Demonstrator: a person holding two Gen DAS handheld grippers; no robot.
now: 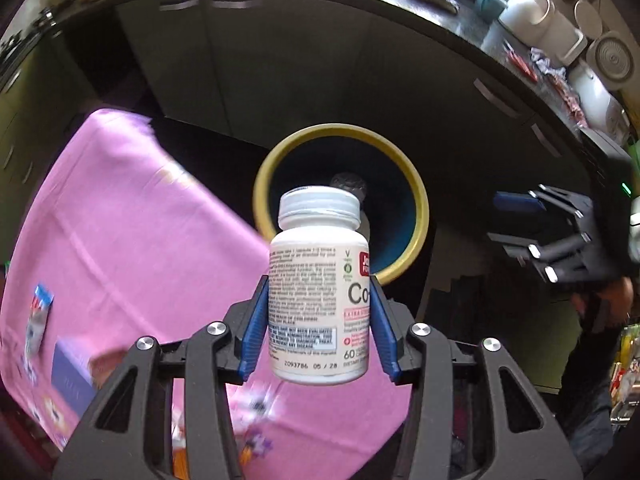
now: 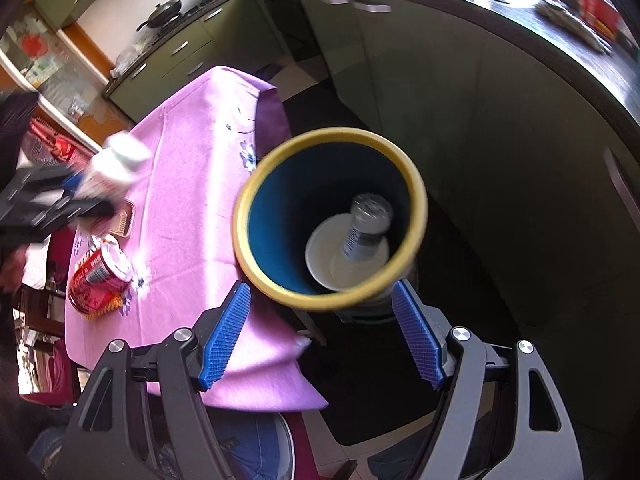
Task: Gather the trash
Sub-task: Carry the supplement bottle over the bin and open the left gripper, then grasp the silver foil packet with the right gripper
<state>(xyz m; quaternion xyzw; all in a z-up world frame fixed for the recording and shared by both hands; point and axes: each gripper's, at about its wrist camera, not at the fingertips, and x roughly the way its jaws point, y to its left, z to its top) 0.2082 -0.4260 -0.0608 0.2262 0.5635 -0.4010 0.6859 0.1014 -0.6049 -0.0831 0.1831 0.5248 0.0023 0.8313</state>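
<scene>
My left gripper is shut on a white pill bottle, held upright by its body between the blue pads. Behind it stands a round bin with a yellow rim and a dark blue inside, beside the pink-clothed table. My right gripper stands open above the bin's rim, with nothing between its fingers. Inside the bin lie a white bowl and a grey-capped bottle. A red can lies on the tablecloth. In the right wrist view the left gripper with its pill bottle is blurred at the left.
A purple box and a small packet lie on the table's left part, and a small tray sits near the can. Green cupboards and a dark countertop curve behind the bin. A person's legs show below.
</scene>
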